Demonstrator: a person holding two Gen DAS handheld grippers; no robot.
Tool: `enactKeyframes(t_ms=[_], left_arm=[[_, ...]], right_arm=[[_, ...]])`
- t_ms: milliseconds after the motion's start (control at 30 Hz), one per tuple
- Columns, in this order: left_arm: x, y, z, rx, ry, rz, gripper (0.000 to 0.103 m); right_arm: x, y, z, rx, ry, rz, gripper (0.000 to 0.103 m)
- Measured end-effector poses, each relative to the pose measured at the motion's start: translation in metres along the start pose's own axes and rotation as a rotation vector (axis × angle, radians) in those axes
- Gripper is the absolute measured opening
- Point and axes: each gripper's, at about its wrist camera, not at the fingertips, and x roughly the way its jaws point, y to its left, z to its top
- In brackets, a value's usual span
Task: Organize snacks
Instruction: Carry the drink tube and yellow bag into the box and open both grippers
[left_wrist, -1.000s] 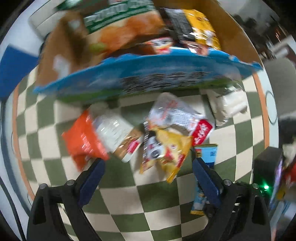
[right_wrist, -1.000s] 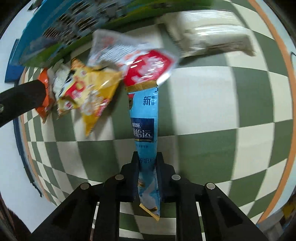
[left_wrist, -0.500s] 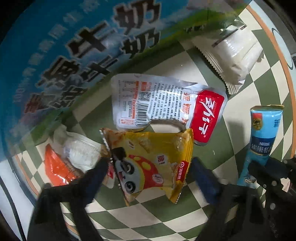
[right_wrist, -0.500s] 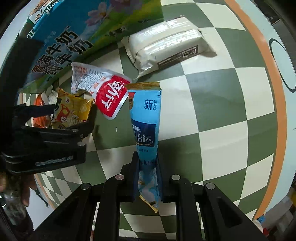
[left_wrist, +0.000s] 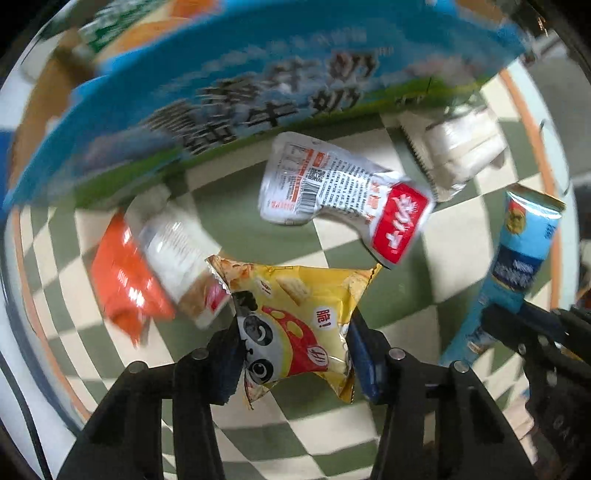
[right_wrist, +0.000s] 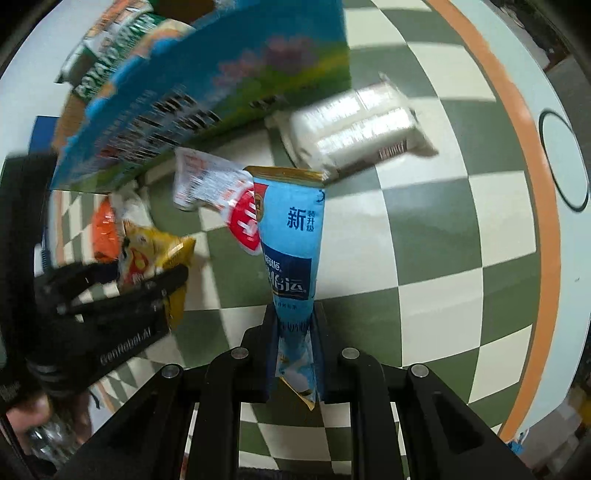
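Currently the left gripper (left_wrist: 293, 341) points down over the green-and-cream checkered tablecloth (left_wrist: 236, 218), and its jaws are closing with the yellow crinkled snack packet bearing a panda face (left_wrist: 295, 314) between them; both blue pads sit against the packet's sides. The right gripper (right_wrist: 295, 334) is clamped tight on the lower end of a long light-blue wafer stick pack (right_wrist: 291, 240), which stands up from the jaws. On the cloth beyond the yellow packet lie a white-and-red printed pouch (left_wrist: 343, 199), a white wrapped cake pack (left_wrist: 458, 155) and, to the left, an orange packet (left_wrist: 123, 277) partly under a clear-and-white pouch (left_wrist: 181, 254). A blue-and-green printed cardboard box (left_wrist: 258, 92) stands along the far edge, with packets inside it.
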Motion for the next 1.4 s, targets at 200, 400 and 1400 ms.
enactKeyframes(t_ms=[200, 400, 1400], left_arm=[[-0.068, 0.034, -0.019, -0.127, -0.128, -0.094, 0.047], [-0.149, 0.045, 0.007, -0.198, -0.285, -0.108, 0.048], [-0.102, 0.08, 0.159, -0.229, -0.096, 0.073, 0.048]], right_arm=[[-0.06, 0.019, 0.009, -0.074, -0.072, 0.055, 0.018], [-0.127, 0.055, 0.032, -0.165, -0.171, 0.082, 0.018], [-0.085, 0.081, 0.233, -0.227, -0.164, -0.294, 0.018]])
